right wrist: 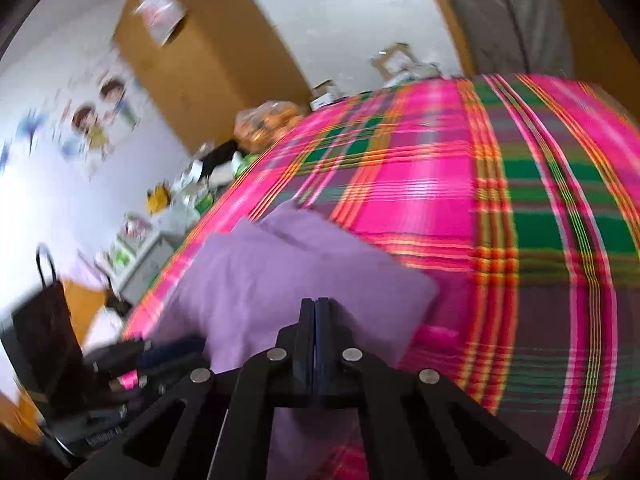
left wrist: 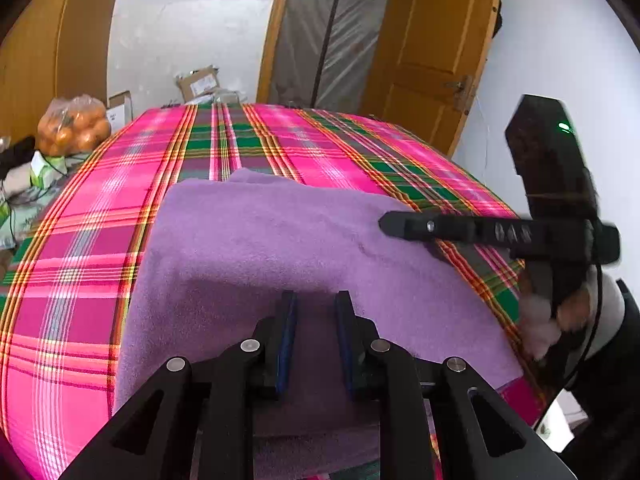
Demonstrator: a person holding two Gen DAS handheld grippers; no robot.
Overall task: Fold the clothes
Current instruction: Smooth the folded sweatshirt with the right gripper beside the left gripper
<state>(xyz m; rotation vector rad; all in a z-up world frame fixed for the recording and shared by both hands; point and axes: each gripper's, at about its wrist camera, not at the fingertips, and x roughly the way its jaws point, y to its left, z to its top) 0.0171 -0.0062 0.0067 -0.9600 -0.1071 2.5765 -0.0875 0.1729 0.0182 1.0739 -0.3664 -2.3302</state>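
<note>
Purple cloth [left wrist: 280, 240] | lain folded beneath both claws on plaid bedspread [left wrist: 80, 240] | left claw [left wrist: 316, 300] parted, nothing clamped | right claw [right wrist: 316, 304] pressed together, empty | further folding judged outstanding

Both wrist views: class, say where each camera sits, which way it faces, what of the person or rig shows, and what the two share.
Left wrist: on the left tongs, facing forward across the purple cloth; right tongs and a hand show.
Right wrist: on the right tongs, tilted, facing the cloth; left tongs blurred at lower left.
Shared: cloth, plaid cover, oranges.
</note>
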